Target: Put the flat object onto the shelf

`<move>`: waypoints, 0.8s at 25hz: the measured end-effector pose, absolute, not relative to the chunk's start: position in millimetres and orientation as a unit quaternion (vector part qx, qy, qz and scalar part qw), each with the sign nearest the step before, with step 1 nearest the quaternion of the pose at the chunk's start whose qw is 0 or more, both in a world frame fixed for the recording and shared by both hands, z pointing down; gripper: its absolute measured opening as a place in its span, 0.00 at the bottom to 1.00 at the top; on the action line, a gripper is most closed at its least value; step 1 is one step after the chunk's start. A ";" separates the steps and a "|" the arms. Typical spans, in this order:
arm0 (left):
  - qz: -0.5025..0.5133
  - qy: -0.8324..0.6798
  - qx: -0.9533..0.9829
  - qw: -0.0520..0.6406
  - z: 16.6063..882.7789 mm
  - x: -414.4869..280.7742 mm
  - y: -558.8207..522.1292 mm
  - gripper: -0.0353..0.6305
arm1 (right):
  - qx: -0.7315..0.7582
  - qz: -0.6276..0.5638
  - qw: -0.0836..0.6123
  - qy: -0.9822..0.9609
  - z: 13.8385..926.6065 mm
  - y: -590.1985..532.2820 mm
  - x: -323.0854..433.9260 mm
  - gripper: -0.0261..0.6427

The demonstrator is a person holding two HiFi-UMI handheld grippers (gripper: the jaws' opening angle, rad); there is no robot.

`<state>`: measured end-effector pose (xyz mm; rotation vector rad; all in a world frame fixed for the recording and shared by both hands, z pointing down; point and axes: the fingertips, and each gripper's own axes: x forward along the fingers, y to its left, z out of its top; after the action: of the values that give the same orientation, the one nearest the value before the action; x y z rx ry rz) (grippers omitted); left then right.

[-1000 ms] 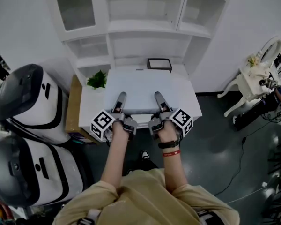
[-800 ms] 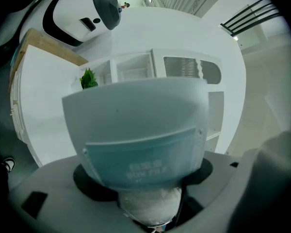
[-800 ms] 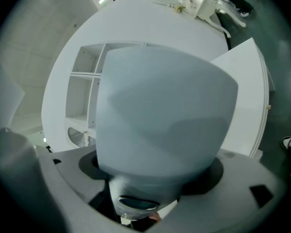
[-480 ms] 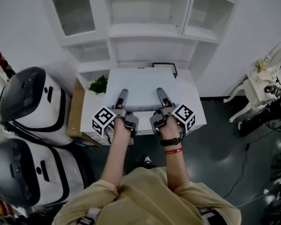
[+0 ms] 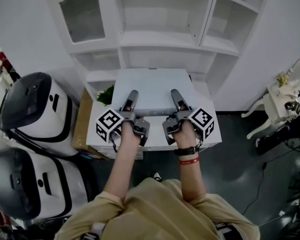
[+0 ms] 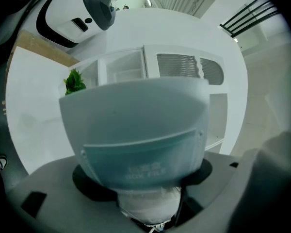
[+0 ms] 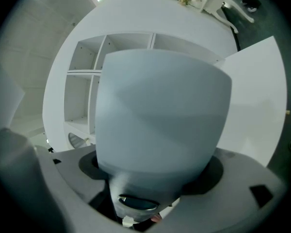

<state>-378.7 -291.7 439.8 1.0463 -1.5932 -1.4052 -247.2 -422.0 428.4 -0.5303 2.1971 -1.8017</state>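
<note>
A person carries the flat box file (image 5: 152, 86) level in front of the body. The left hand-held gripper (image 5: 132, 98) and the right hand-held gripper (image 5: 176, 98) each clamp its near edge, jaws spread wide around the box's thickness. Both gripper views show the pale grey box filling the space between the jaws; the left one shows the side with the label pocket, the right one the end with the finger hole. The box appears to ride just above the white tabletop (image 5: 204, 100) rather than rest on it, with its far edge pointing toward the white shelf (image 5: 160, 36). None of it is inside a compartment, so the pick-up looks done and the placing is not yet done. What seems left is to carry the box forward, slide it onto one of the open boards, let go with both sides and draw back. The shelf's central compartments look bare, and the unit stands against a white wall directly behind the tabletop. A small green plant (image 5: 106, 95) peeks out at the box's left edge, and a light wooden panel (image 5: 80, 124) runs along the tabletop's left side. Two bulky white-and-black machines (image 5: 27, 109) stand on the person's left. On the right, across the dark glossy floor (image 5: 245, 184), sits a piece of ornate white furniture (image 5: 285, 96) with small items on top, and cables trail over the floor near it.
</note>
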 end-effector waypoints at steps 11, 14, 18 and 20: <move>-0.545 -0.623 0.410 0.383 384.6 -384.8 -312.3 0.57 | -0.175 -0.618 0.128 0.755 372.2 -442.4 -254.6 0.62; -0.535 -0.629 0.419 0.378 366.9 -387.1 -314.4 0.57 | -0.165 -0.626 0.125 0.752 361.6 -442.2 -256.7 0.62; -0.532 -0.628 0.429 0.372 346.2 -391.7 -317.1 0.57 | -0.157 -0.627 0.127 0.753 344.1 -443.6 -261.0 0.62; -0.536 -0.623 0.433 0.371 339.0 -393.0 -319.4 0.57 | -0.155 -0.622 0.128 0.756 334.3 -445.2 -262.2 0.62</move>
<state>-393.0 -319.4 339.0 1.1094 -1.5971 -1.3734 -262.2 -445.2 334.3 -0.4508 2.2000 -1.8101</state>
